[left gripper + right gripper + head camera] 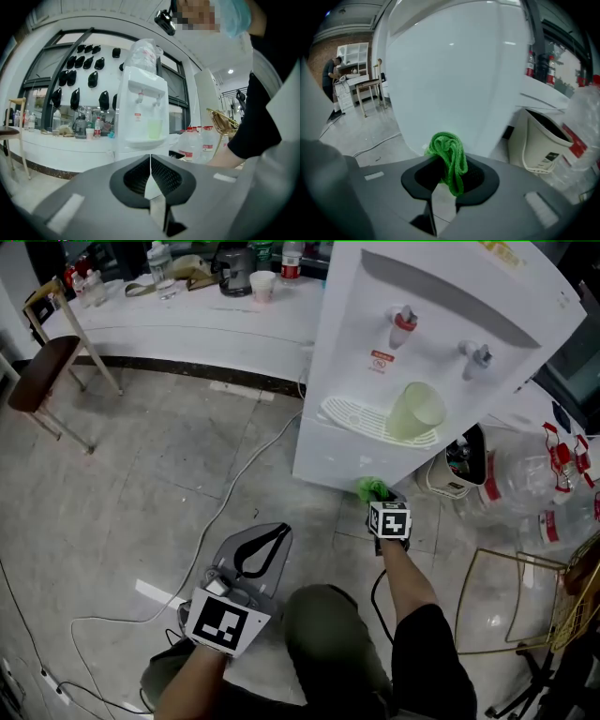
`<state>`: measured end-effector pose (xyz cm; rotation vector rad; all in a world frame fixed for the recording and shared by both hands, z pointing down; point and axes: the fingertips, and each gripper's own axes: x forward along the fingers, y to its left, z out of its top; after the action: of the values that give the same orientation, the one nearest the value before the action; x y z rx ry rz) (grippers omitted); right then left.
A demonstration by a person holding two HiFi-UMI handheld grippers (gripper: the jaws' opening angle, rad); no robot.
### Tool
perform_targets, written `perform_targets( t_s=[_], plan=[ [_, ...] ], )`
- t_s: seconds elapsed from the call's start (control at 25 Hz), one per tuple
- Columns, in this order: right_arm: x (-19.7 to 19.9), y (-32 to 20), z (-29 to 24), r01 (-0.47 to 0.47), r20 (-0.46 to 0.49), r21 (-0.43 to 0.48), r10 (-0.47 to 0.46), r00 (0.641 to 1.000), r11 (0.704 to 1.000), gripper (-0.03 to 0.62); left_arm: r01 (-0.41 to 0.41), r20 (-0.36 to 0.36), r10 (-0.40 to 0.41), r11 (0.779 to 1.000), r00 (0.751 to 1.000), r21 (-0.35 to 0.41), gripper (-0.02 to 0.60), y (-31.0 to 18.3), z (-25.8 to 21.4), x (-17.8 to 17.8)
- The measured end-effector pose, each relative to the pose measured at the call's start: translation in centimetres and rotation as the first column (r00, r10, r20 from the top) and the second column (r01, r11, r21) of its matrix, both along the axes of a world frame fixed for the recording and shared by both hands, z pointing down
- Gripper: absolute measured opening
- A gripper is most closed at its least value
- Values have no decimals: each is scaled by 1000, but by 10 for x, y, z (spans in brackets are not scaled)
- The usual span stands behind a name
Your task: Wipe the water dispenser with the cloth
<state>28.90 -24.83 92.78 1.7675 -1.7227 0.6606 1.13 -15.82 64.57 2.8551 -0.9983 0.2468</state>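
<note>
The white water dispenser [441, 362] stands on the floor, a pale green cup [414, 412] on its drip tray. My right gripper [375, 491] is shut on a bunched green cloth [372, 488] held against the bottom of the dispenser's front panel. In the right gripper view the cloth [449, 157] sticks up from the closed jaws right before the white panel [454, 75]. My left gripper [265, 547] hangs low over the floor, shut and empty; its view looks at the dispenser [140, 112] from a distance.
A white counter [187, 320] with bottles and a cup runs along the back. A chair [47, 362] stands at left. A cable [234, 484] snakes over the floor. Right of the dispenser are a white bin [455, 465], large water bottles [534, 493] and a gold wire rack [525, 606].
</note>
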Motion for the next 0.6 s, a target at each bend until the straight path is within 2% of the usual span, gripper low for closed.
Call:
perform_targets(
  t_s=[0.2,0.36,0.44,0.6],
  plan=[
    [69,32,0,-163,-32,-20,162,986,986,94,-16,20,16,1000,1000,-6,3,3,6,6],
    [90,46,-5,-253,-27,-7,253,967,967,94,-19,29,19,1000,999,2,3,4,5,6],
    [76,51,-8,-236,-2,5,236,972,972,94,-18,30,18,1000,999,6,3,4,5,5],
    [-1,47,-30,-35,39,69,32,999,997,94,-2,22,2,1000,1000,19,3,0,0,-3]
  ],
)
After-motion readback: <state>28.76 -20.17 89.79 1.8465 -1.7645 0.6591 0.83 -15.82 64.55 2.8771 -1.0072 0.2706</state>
